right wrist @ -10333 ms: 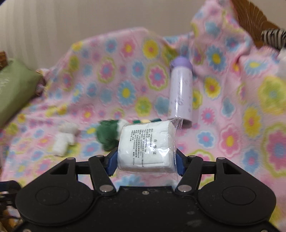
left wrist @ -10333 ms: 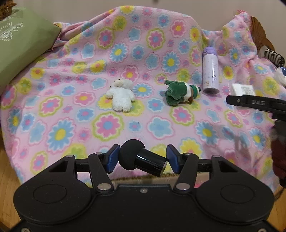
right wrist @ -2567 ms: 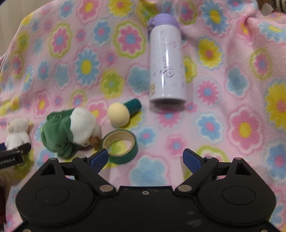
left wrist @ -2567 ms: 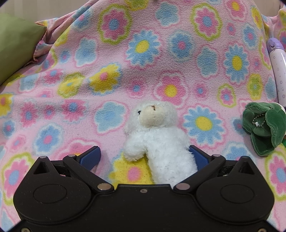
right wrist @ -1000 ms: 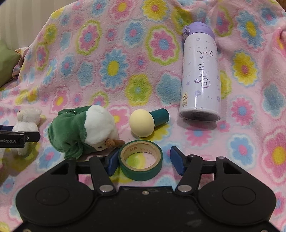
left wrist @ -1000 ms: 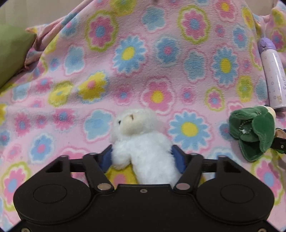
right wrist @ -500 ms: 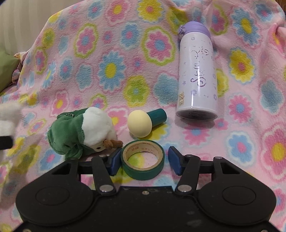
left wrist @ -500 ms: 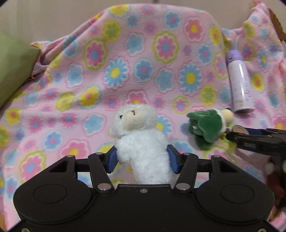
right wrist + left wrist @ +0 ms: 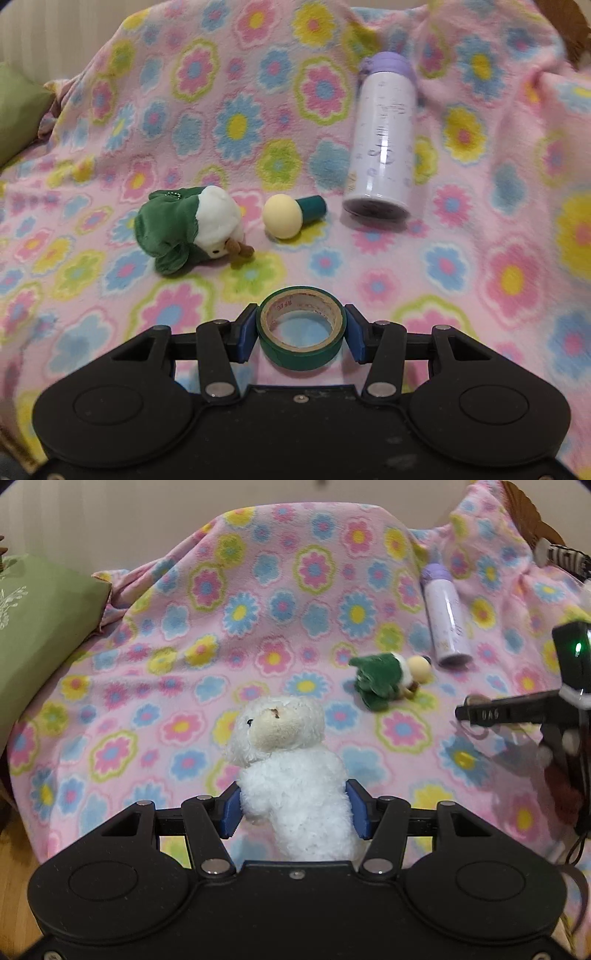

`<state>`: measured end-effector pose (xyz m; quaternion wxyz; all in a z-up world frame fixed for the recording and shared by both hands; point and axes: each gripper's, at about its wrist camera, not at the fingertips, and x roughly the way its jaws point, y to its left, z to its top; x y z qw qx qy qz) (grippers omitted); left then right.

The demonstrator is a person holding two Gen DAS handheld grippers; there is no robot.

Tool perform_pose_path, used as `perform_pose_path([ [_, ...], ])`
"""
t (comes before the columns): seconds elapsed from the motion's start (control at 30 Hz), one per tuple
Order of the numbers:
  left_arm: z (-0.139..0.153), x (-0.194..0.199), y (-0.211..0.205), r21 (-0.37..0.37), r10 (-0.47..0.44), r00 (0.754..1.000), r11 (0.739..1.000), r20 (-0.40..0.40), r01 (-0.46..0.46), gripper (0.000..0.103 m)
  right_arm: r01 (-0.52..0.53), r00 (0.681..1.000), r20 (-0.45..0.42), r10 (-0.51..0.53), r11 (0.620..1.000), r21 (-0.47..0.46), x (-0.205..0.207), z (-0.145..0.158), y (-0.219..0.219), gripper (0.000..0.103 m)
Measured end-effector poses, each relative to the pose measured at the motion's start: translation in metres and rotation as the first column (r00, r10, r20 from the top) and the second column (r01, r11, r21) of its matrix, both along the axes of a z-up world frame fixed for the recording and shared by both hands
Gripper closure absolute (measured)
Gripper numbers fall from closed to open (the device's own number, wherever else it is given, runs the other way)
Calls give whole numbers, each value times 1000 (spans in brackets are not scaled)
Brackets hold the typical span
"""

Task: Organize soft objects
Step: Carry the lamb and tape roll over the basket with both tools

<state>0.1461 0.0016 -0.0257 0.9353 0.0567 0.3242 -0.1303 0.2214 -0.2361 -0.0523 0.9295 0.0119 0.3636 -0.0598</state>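
Your left gripper [image 9: 293, 814] holds the white lamb [image 9: 291, 775], its blue pads pressed into the plush body from both sides. The lamb's head sticks up above the pads, at 12 o'clock from them. A second ago it was gripped low against the blanket [image 9: 258, 602]; now it is lifted clear, with far more blanket showing behind it. I judge the pick-up done and the carry begun.

Your right gripper [image 9: 301, 334] grips the green tape roll [image 9: 301, 332], pads against its outer wall at 3 and 9 o'clock. A second ago those jaws stood wider with the roll loose between them; now they have clamped and the roll hangs above the blanket.

The green plush [image 9: 188, 229] lies on the blanket at 11 o'clock from the tape. The yellow-headed sponge [image 9: 286, 219] lies near it, at 3 o'clock from the plush. The purple bottle [image 9: 382, 147] lies at 1 o'clock from the tape. A green cushion [image 9: 40, 627] sits at the blanket's 9 o'clock edge.

That leaves 1 plush to collect, in my judgement.
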Motion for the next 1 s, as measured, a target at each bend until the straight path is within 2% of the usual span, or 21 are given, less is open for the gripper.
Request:
perform_pose_path([
  [0.17, 2, -32, 4, -34, -15, 1000, 999, -22, 14, 49, 8, 998, 61, -10, 999, 41, -51, 34, 6, 55],
  [0.33, 4, -63, 6, -62, -20, 999, 998, -29, 19, 49, -21, 992, 123, 6, 992, 121, -115, 65, 22, 55],
  [0.63, 8, -118, 12, -108, -34, 998, 994, -48, 28, 48, -95, 982, 178, 56, 971, 218, -211, 85, 58, 55],
  [0.77, 3, -135, 18, -129, -36, 996, 991, -81, 26, 48, -109, 984, 160, 73, 968, 227, -240, 86, 68, 55],
  [1.0, -17, -138, 12, -99, -37, 988, 995, -153, 22, 48, -78, 996, 46, 70, 975, 208, -254, 66, 82, 55],
])
